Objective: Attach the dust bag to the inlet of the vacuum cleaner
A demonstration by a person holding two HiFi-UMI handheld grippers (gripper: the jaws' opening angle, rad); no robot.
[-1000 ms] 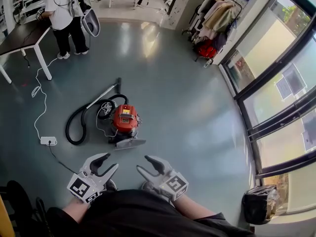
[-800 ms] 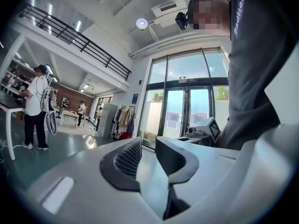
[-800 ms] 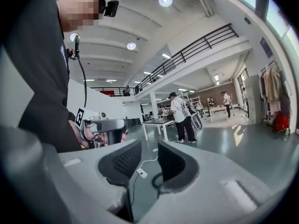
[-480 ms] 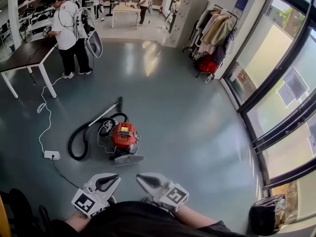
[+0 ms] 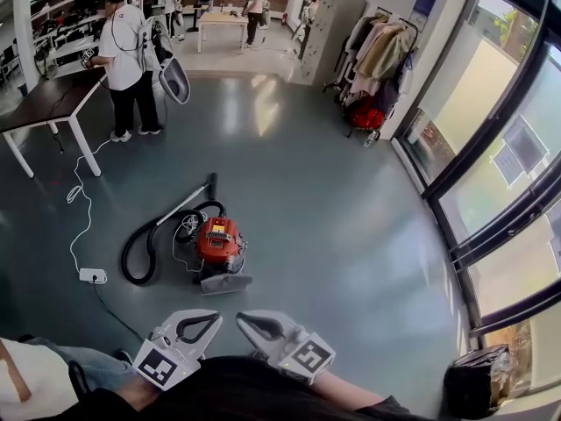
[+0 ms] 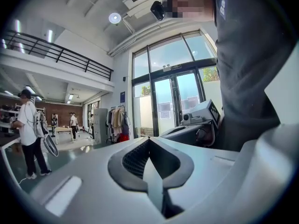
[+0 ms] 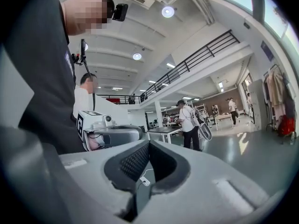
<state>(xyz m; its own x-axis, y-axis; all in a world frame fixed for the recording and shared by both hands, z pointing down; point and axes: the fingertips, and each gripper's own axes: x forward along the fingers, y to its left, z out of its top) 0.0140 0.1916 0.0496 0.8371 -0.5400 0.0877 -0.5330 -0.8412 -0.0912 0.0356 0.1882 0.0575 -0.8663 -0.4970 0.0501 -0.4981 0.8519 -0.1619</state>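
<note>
Vacuum cleaner (image 5: 219, 242): one, red-bodied, standing on the floor ahead of both grippers and well apart from them; I see a grey panel (image 5: 226, 282) lying against its near side.
Hose (image 5: 140, 239): one, black, looping out from the vacuum cleaner to its left.
Wand (image 5: 180, 182): one, pale, lying on the floor and running away from the machine to a dark end.
Left gripper (image 5: 215, 321): held level near my view's lower edge; its jaws have just closed and stand together, the tips meeting with nothing between them (image 6: 148, 140).
Right gripper (image 5: 240, 317): held level just beside the left one; its jaws have just closed and stand together with nothing between them (image 7: 148, 143).
Power strip (image 5: 91, 275): one, white, on the floor left of the hose, with a white cable (image 5: 77, 196) trailing up towards the dark table (image 5: 44, 99).
Tables: two that I count, the dark one at left and a light wooden one (image 5: 219, 20) at the far end.
People: one in a white top (image 5: 123, 55) beside the dark table; a few more at the far table, too small for me to count surely.
Clothes rack (image 5: 377, 46): one, hung with coats, a red bag (image 5: 366, 112) below it.
Black bag (image 5: 478, 380): one, at lower right by the glass.
Floor (image 5: 333, 217): smooth, grey-green, glossy.
Room: a tall hall with dark-framed windows (image 5: 500, 147) along the right and a railed balcony (image 7: 196, 59) overhead.
</note>
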